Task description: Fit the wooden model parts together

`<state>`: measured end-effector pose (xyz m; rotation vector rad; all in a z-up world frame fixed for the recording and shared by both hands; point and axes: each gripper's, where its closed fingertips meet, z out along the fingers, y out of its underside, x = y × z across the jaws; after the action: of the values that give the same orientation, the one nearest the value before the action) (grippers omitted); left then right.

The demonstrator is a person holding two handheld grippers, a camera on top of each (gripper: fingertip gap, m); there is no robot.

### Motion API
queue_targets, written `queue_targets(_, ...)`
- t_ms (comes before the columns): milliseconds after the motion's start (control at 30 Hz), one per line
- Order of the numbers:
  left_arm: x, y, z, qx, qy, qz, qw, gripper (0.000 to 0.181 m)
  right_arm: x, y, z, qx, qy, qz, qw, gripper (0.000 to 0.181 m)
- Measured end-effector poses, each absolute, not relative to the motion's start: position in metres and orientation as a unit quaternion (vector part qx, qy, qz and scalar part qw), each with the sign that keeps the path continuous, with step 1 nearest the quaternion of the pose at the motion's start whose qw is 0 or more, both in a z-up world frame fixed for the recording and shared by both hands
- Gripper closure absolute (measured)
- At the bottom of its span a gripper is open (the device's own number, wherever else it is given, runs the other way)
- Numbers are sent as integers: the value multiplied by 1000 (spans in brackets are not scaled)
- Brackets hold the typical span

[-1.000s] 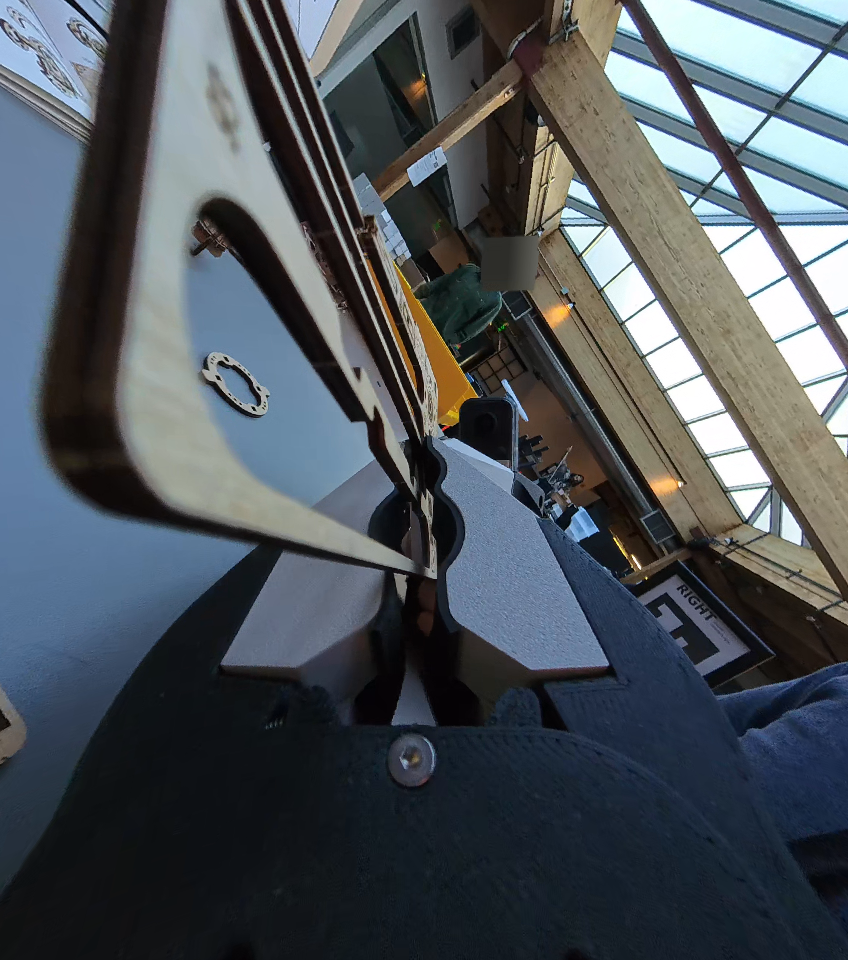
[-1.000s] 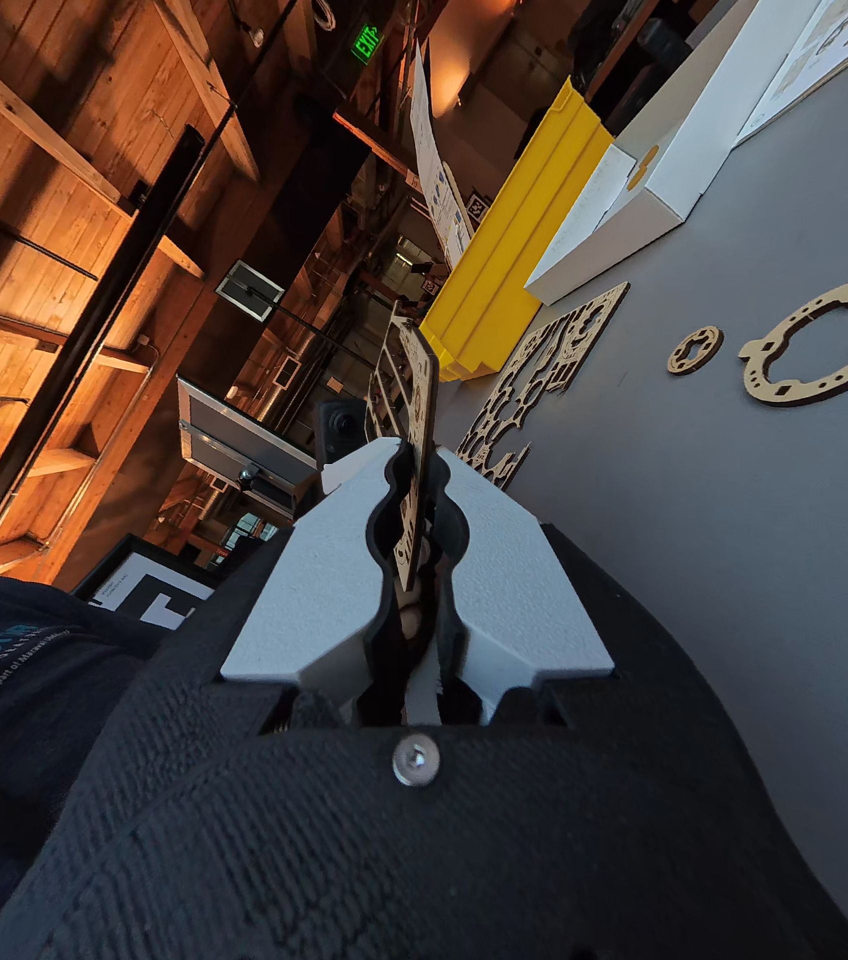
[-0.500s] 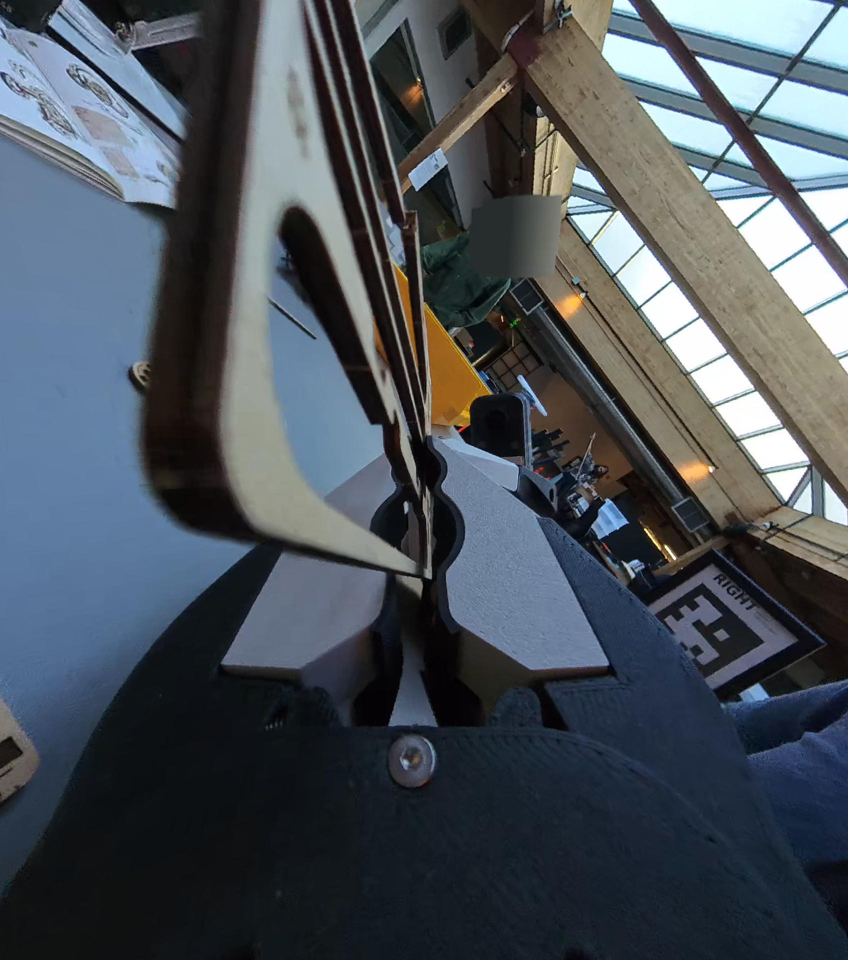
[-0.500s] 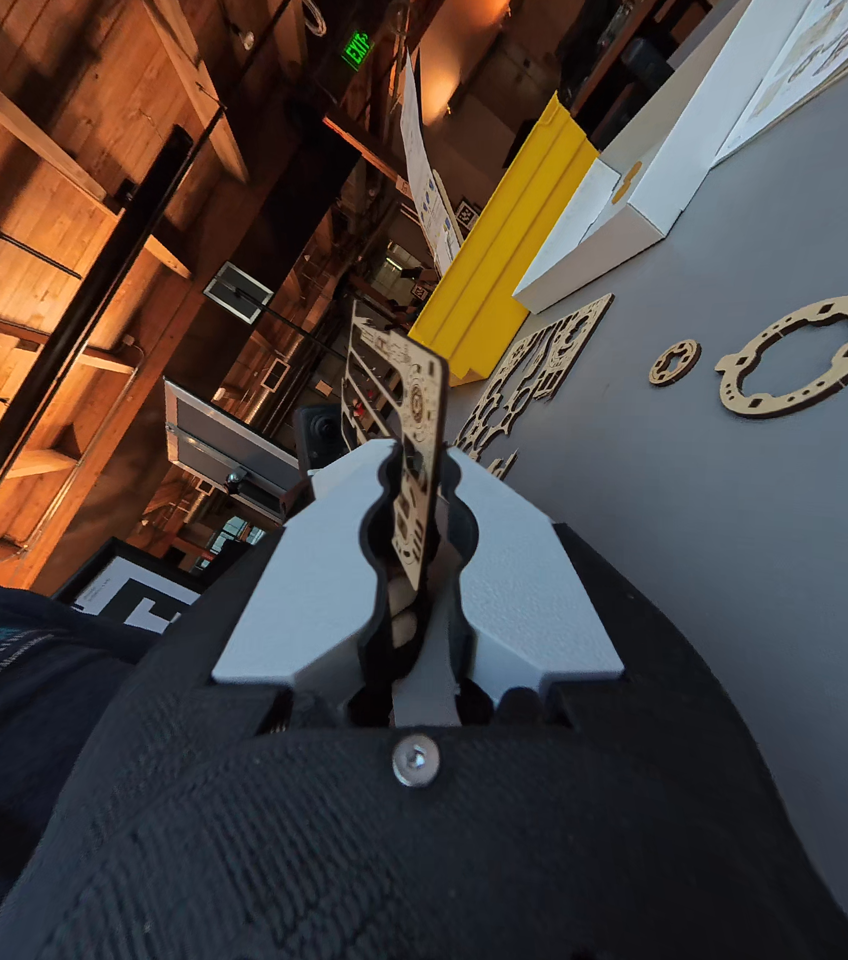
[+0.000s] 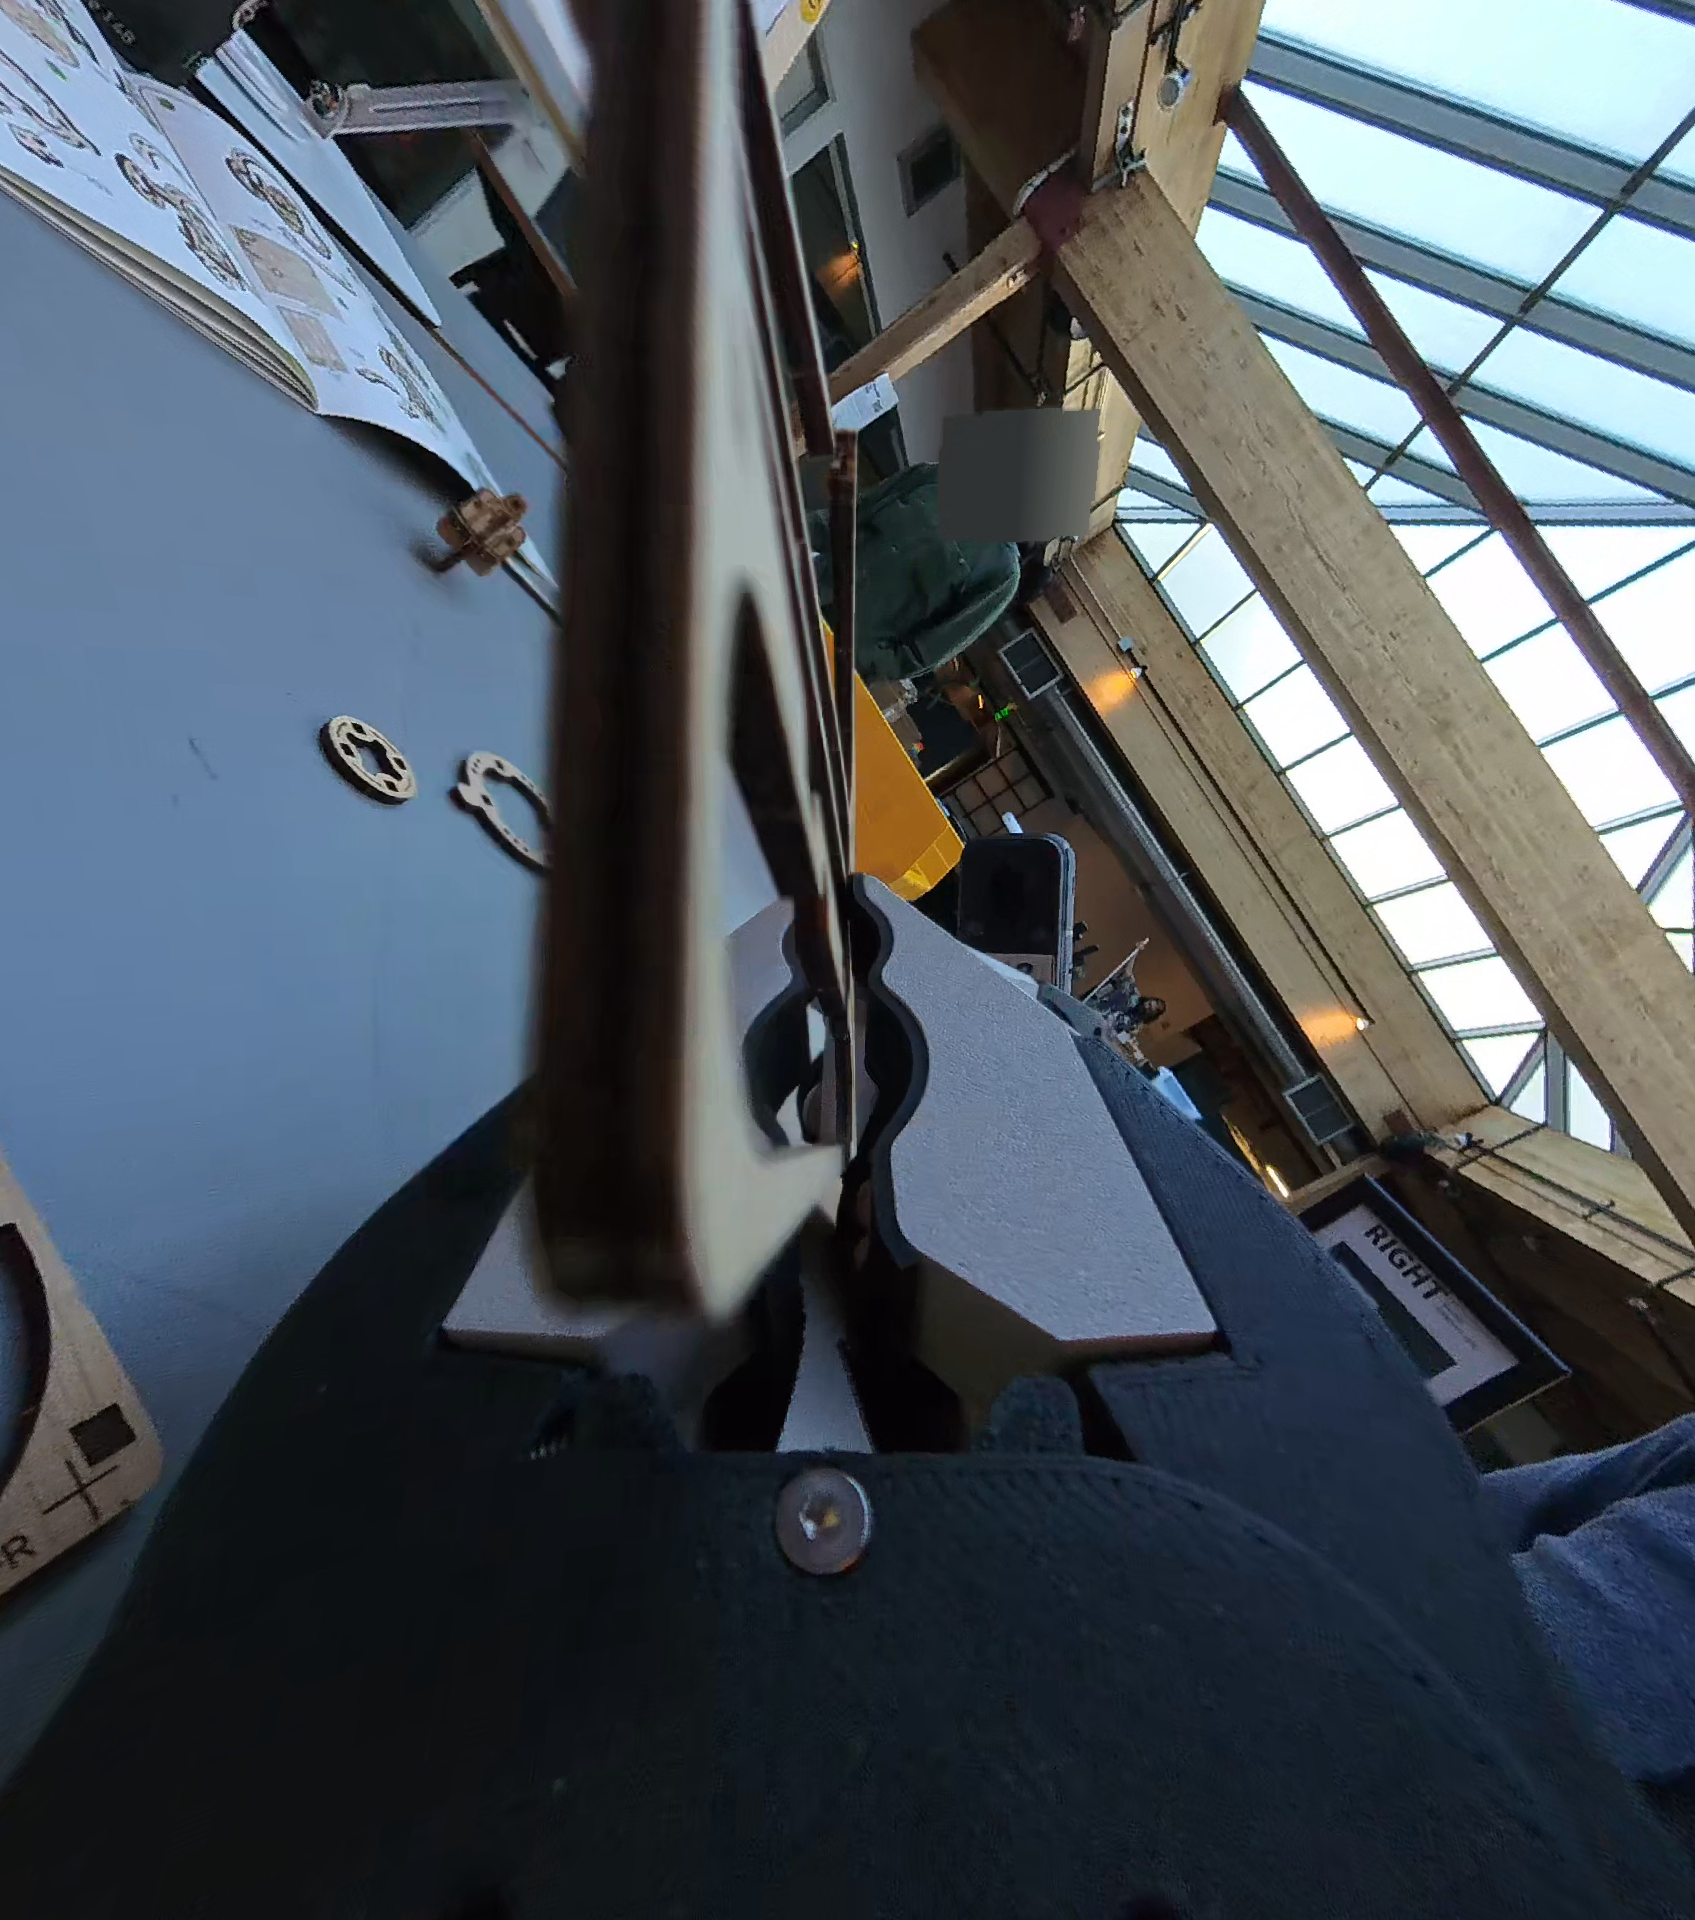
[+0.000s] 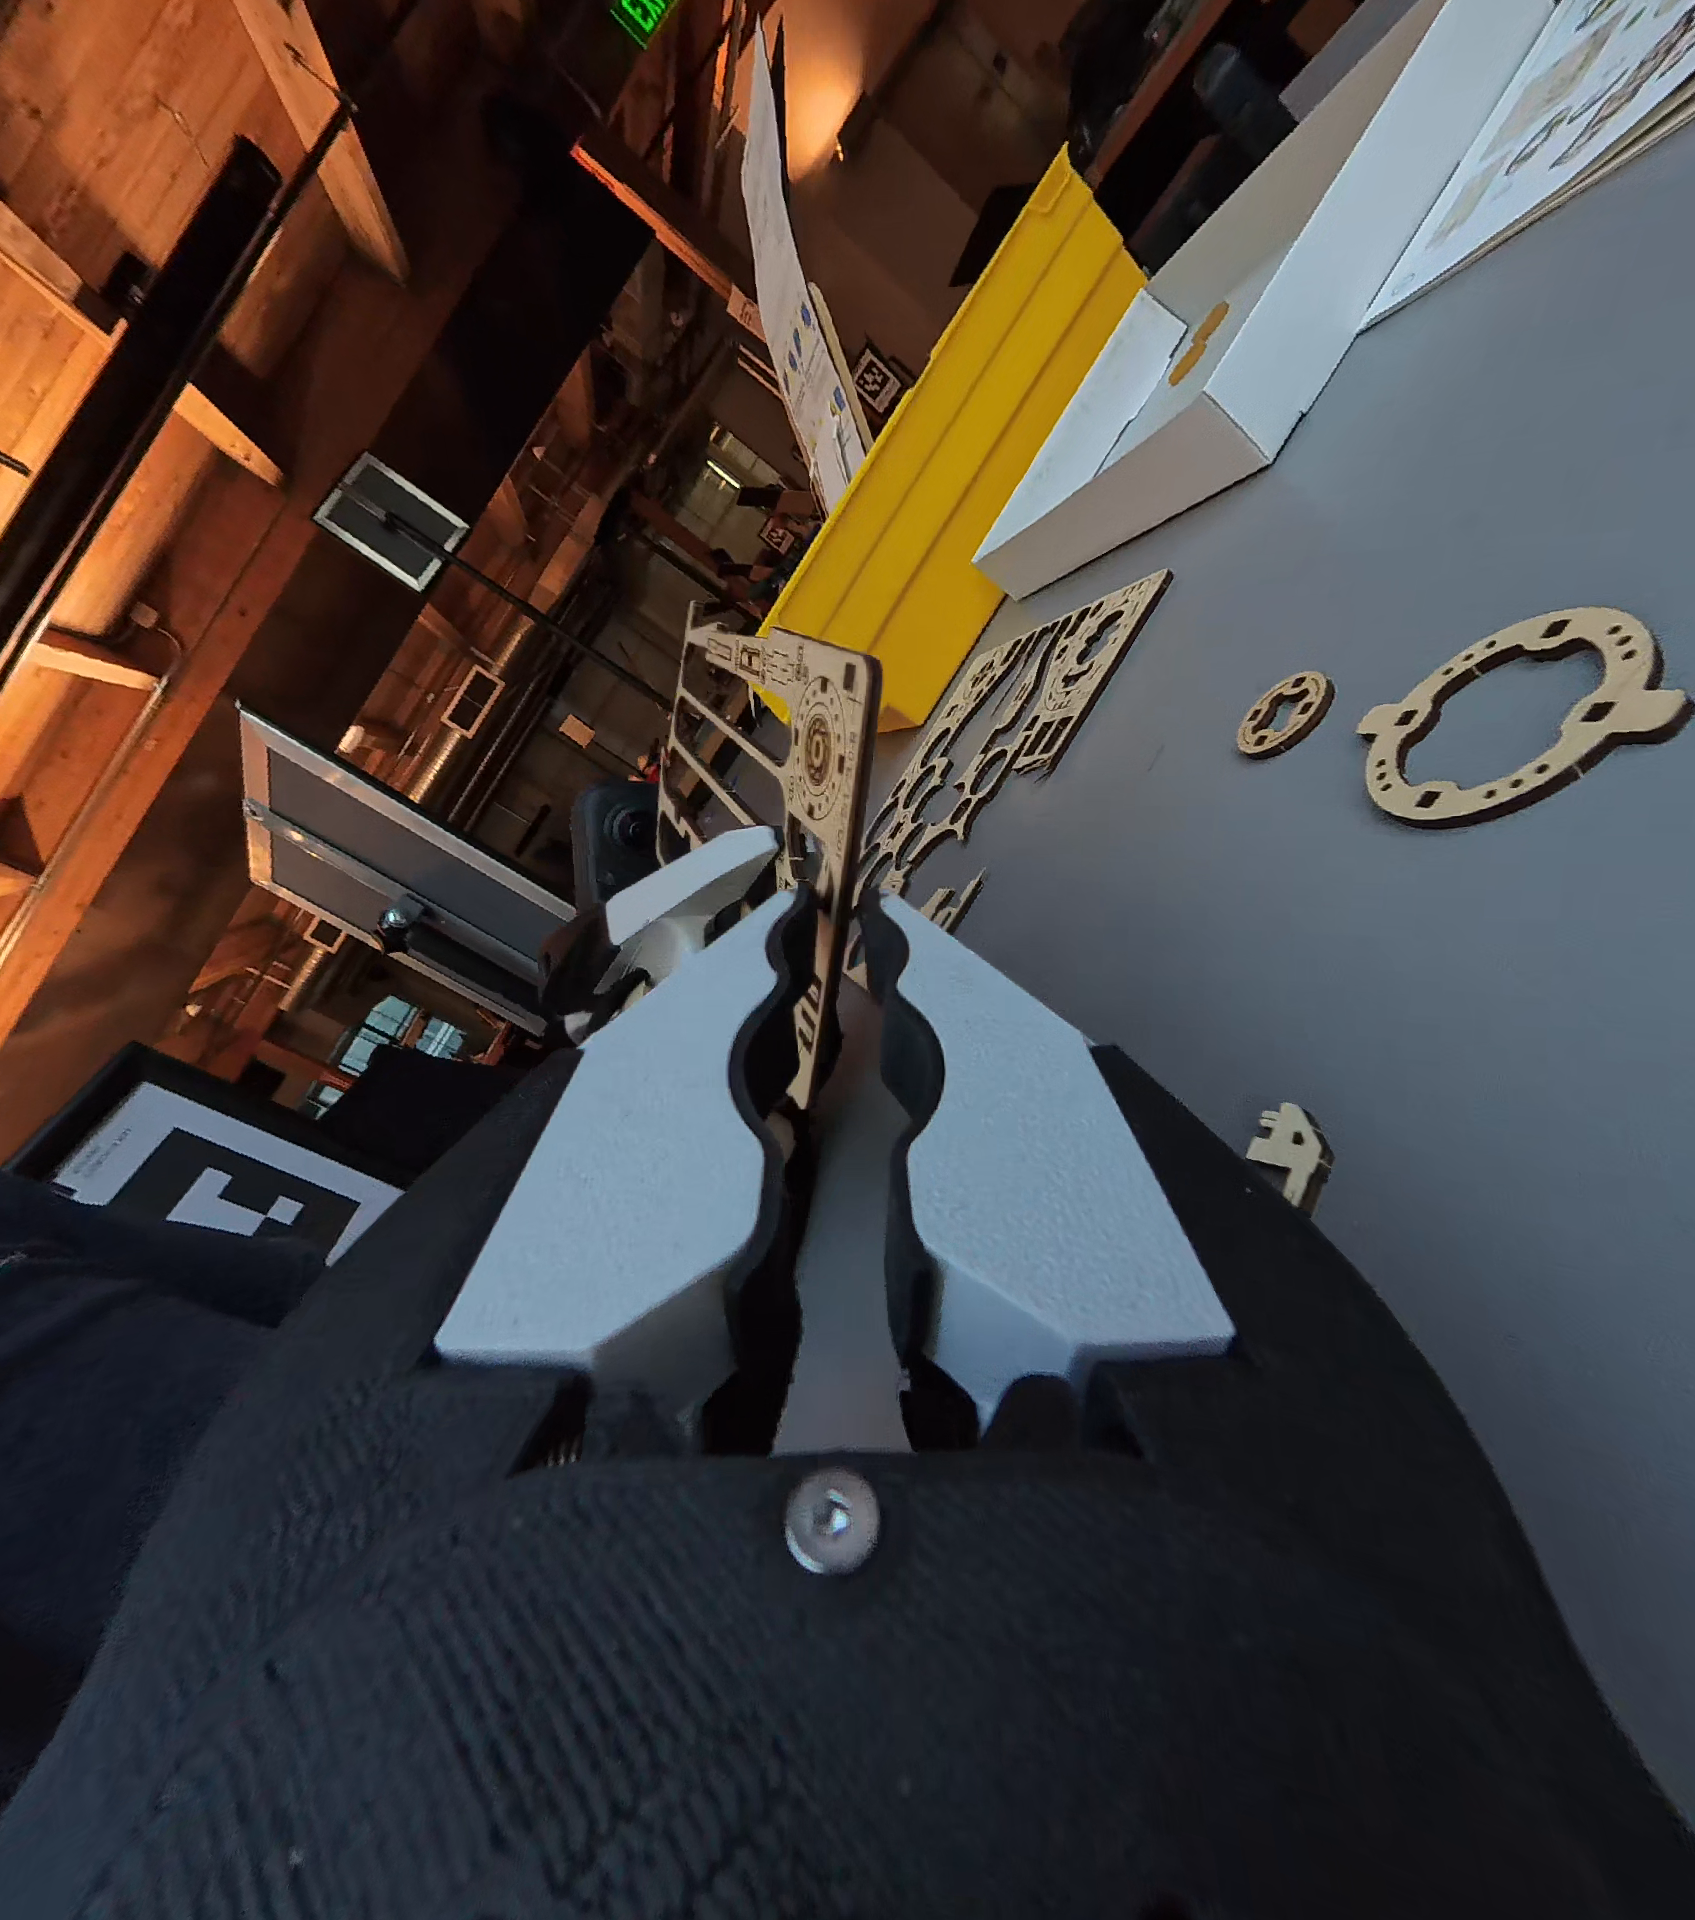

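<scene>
Swung edge-on at frame centre since a second ago, the thin, brittle wooden sheet [image 5: 677,727] is pinched by both hand-held grippers [image 5: 848,1039] [image 6: 838,977] at its solid border.

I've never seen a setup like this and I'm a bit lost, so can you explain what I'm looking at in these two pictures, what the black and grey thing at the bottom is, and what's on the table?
There is no robot here: a person holds a two-finger clamp tool in each hand, and a camera on each tool looks forward along its fingers. One picture comes from the left gripper, the other from the right gripper. Both views are tilted, so the grey table looks like a slope.

Both grippers are shut on the same thin wooden sheet, a laser-cut board of model parts, held up edge-on between them.

On the table lie a large wooden ring, a small gear-like ring, a cut-out parts sheet, a small wooden piece, an open instruction booklet, a white box and a yellow bin.
</scene>
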<state>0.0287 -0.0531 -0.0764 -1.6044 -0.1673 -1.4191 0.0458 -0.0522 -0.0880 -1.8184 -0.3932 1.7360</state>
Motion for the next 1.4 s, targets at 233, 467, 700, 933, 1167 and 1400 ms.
queue_targets(233, 31, -53, -77, -663, -60, -570, 481, 181, 47, -50, -86, -677, -136, 663, 288, 177)
queue_targets(467, 34, -54, -79, -673, -50, -562, 479, 181, 47, -48, -88, -680, -120, 671, 271, 177)
queue_targets(700, 35, -56, -79, -671, -49, -567, 475, 181, 47, -49, -89, -685, -136, 659, 280, 178)
queue_targets(933, 34, -57, -80, -678, -48, -557, 478, 181, 46, -48, -94, -702, -149, 627, 303, 180)
queue_targets(1167, 30, -55, -75, -654, -65, -595, 464, 181, 68, -47, -66, -635, -140, 668, 362, 163)
queue_targets(1400, 19, -56, -62, -647, -56, -613, 450, 181, 70, -55, -74, -671, -304, 526, 426, 164)
